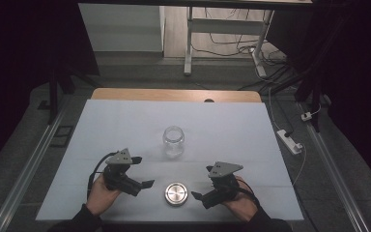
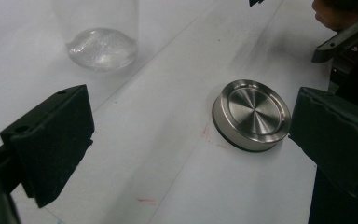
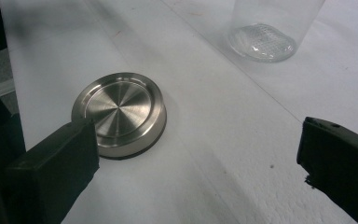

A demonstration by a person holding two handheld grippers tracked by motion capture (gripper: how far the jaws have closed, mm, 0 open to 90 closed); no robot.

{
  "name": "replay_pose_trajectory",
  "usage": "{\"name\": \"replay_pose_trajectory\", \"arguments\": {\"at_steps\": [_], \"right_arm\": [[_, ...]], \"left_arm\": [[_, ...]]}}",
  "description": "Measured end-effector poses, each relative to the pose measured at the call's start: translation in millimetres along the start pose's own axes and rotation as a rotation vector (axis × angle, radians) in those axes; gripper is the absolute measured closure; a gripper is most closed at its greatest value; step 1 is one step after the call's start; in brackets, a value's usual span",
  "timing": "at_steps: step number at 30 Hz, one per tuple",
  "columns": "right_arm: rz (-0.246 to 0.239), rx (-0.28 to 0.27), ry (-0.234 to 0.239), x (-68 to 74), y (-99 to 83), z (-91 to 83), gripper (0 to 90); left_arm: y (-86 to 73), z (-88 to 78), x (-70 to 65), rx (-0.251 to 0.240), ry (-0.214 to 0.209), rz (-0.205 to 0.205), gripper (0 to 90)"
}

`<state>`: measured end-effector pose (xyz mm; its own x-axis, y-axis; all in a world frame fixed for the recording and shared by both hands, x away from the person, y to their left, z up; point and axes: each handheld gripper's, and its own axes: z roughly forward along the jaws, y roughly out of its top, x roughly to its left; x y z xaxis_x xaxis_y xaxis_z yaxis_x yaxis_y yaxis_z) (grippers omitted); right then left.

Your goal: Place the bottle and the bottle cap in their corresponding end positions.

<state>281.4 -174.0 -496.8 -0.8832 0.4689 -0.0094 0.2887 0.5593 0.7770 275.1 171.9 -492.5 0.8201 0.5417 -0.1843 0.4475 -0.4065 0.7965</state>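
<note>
My left gripper [image 1: 144, 184] has its two black jaws spread wide and holds nothing; only bare white table cover lies between them. In the left gripper view, a round brushed-metal lid [image 2: 252, 115] lies flat on the cover just ahead of the jaws, close against the inner side of the jaw at the right of that view, though I cannot tell whether they touch. Farther out, beyond the jaw at the left of that view, stands the base of a clear glass jar [image 2: 102, 46], well apart from the jaws. My right gripper [image 1: 198, 197] is also spread wide and empty. In the right gripper view, the lid [image 3: 119, 112] sits just past the tip of the jaw at the left of that view, its near edge partly hidden behind that jaw, and the jar [image 3: 262, 39] stands farther out, ahead of the gap and toward the other jaw. From the high view, the two grippers face each other with the lid [image 1: 176, 194] on the table [image 1: 101, 125] between their tips, near each, and the jar [image 1: 173, 140] stands upright and open-mouthed beyond the lid, farther from both hands.
</note>
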Motion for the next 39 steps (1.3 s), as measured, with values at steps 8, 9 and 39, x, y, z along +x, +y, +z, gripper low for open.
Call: {"name": "replay_pose_trajectory", "arguments": {"at_steps": [8,9,39], "right_arm": [[0.0,-0.007,-0.005,0.0,-1.0,-3.9,0.0],[0.001,-0.009,-0.005,-0.5,-1.2,-4.8,0.0],[0.166,-0.046,-0.18,-21.8,-44.1,-66.0,0.0]], "left_arm": [[-4.8,-7.8,-3.7,-0.015,-0.004,-0.018,1.3],[-6.0,-9.2,-4.0,-0.018,-0.001,-0.023,1.2],[-79.7,-80.6,-13.8,-0.054,0.171,-0.156,0.0]]}}
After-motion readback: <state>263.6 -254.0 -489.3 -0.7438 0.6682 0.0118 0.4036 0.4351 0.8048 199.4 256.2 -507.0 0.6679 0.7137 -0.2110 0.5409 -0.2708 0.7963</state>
